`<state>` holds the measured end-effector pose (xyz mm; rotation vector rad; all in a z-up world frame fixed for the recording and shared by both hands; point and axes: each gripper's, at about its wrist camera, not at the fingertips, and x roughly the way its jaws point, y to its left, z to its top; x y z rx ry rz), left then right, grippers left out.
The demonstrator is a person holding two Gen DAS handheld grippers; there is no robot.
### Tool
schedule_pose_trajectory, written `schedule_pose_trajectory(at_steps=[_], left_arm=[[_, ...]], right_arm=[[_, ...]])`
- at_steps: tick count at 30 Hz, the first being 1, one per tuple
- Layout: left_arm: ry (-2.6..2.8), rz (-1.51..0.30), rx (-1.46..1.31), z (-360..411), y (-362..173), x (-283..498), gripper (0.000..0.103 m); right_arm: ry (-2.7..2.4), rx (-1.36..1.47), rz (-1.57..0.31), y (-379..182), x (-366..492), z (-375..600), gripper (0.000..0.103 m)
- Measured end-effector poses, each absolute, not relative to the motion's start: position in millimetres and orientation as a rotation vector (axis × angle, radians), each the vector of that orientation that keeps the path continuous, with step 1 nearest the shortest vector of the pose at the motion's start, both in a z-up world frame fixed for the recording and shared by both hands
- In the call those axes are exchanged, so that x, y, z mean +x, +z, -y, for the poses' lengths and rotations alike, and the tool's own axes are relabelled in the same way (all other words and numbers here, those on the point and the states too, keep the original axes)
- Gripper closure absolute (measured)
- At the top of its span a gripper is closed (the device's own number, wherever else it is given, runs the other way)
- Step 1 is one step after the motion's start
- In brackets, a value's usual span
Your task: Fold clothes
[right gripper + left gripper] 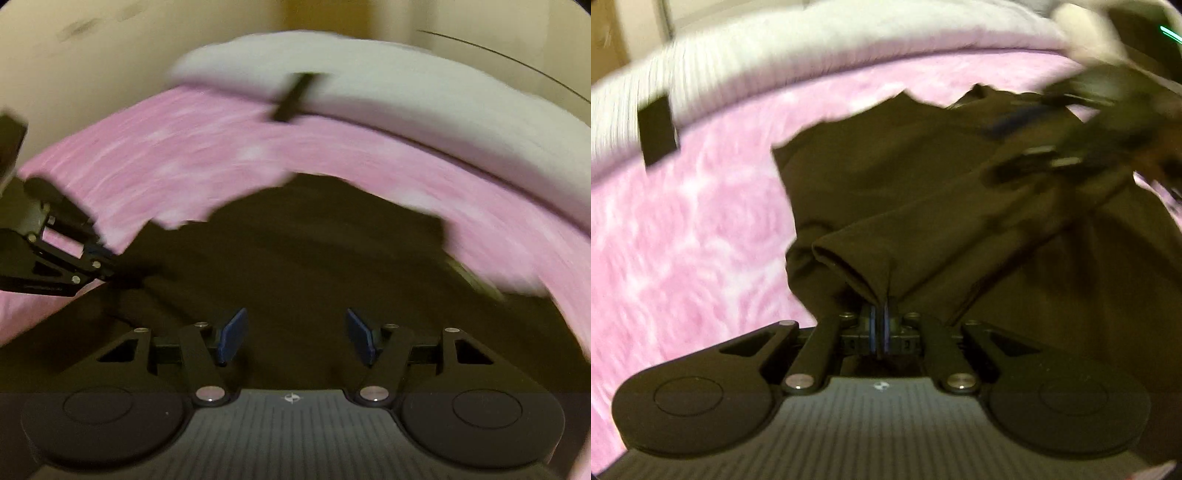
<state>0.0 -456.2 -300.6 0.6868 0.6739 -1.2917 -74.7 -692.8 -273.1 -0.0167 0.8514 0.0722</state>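
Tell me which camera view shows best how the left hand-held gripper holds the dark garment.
The left wrist view: the left hand-held gripper is shut on a folded edge of the dark garment, seen close. The right wrist view shows that gripper only from the side, blurred, at the cloth's edge.

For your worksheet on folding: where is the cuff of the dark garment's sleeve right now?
In the left wrist view the sleeve cuff sits low at centre, pinched in the left gripper, lifted over the dark garment on the pink blanket.

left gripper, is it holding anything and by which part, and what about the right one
The left gripper is shut on the dark garment, pinching the hem end of a sleeve-like fold. The right gripper is open above the garment, holding nothing.
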Motion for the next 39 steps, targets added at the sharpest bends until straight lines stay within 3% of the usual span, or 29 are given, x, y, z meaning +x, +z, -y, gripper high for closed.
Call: schedule_pose_trajectory(at_steps=[5,7,9,10,14,16,17,18,26,34,36,39], left_arm=[[-1.332,-0.539,0.742,447.6,-304.8,-8.0,0.101],[-1.333,-0.516,0.747,444.5,-305.0,-7.1,0.101],[-1.321,-0.522,0.72,441.3,-301.1,-1.4,0.101],[-1.306,-0.544,0.699,441.6,-300.6,4.6,0.101],[-1.208,-0.709,0.587,450.3,-304.9,40.6,0.102],[-1.157,-0.789,0.53,454.7,-307.1,58.7,0.1],[-1.13,-0.828,0.501,456.9,-308.2,67.7,0.098],[-1.103,-0.867,0.472,459.1,-309.3,76.7,0.098],[-1.207,-0.781,0.403,465.5,-276.5,60.8,0.098],[-1.238,-0.86,0.509,515.3,-326.5,56.0,0.093],[-1.21,-0.879,0.522,512.8,-329.0,59.2,0.096],[-1.145,-0.888,0.538,492.0,-314.0,56.9,0.095]], right_arm=[[0.369,-0.245,-0.959,-302.5,-7.1,664.7,0.045],[0.414,-0.269,-0.999,-305.4,1.8,660.8,0.066],[0.433,-0.27,-1.021,-300.8,6.7,658.3,0.102],[0.413,-0.294,-0.998,-293.0,5.9,655.5,0.103],[0.273,-0.306,-0.904,-277.0,13.2,659.5,0.102],[0.204,-0.298,-0.896,-281.2,18.4,661.1,0.095],[0.173,-0.294,-0.897,-284.1,19.4,661.1,0.067],[0.14,-0.269,-0.89,-284.2,15.7,660.5,0.053],[-0.253,0.026,-0.841,-272.9,-70.2,685.3,0.053],[-0.655,0.385,-0.952,-310.1,-190.5,767.4,0.054],[-0.668,0.406,-0.94,-313.6,-220.2,778.2,0.063],[-0.715,0.315,-0.992,-302.3,-240.7,771.3,0.056]])
